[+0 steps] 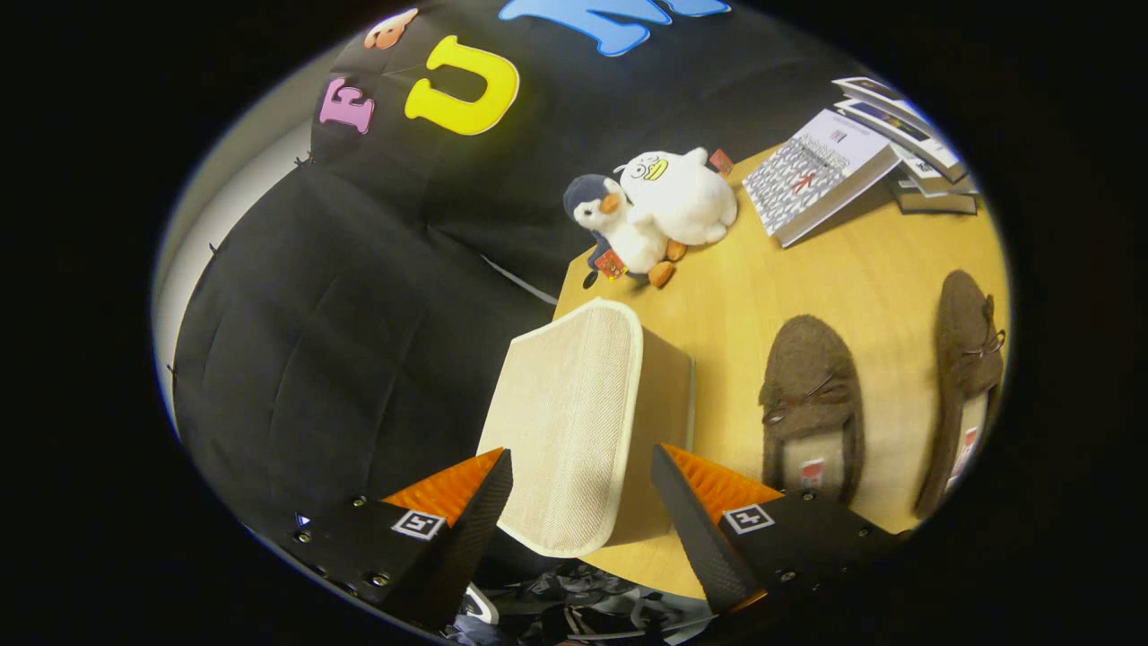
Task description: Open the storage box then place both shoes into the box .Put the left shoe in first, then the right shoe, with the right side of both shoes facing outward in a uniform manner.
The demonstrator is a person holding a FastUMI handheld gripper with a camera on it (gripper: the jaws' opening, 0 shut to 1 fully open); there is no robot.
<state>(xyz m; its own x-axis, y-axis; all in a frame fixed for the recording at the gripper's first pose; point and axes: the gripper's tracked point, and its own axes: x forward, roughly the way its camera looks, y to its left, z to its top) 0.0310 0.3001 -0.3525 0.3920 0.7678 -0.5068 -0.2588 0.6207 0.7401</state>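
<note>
A beige fabric storage box (pixel 583 422) with its lid closed stands at the corner of the wooden table (pixel 789 278). My gripper (pixel 581 471) hovers over it, open, with a finger on either side of the lid's near end and nothing held. To the right of the box two brown slippers lie side by side, toes pointing away: one (pixel 812 395) close to the box, the other (pixel 967 359) further right.
Two plush birds, one white (pixel 682 193) and one penguin-like (pixel 619 224), sit at the table's far corner. A stack of books and magazines (pixel 821 170) lies beyond the shoes. The table edge drops off left of the box, with clutter on the floor below.
</note>
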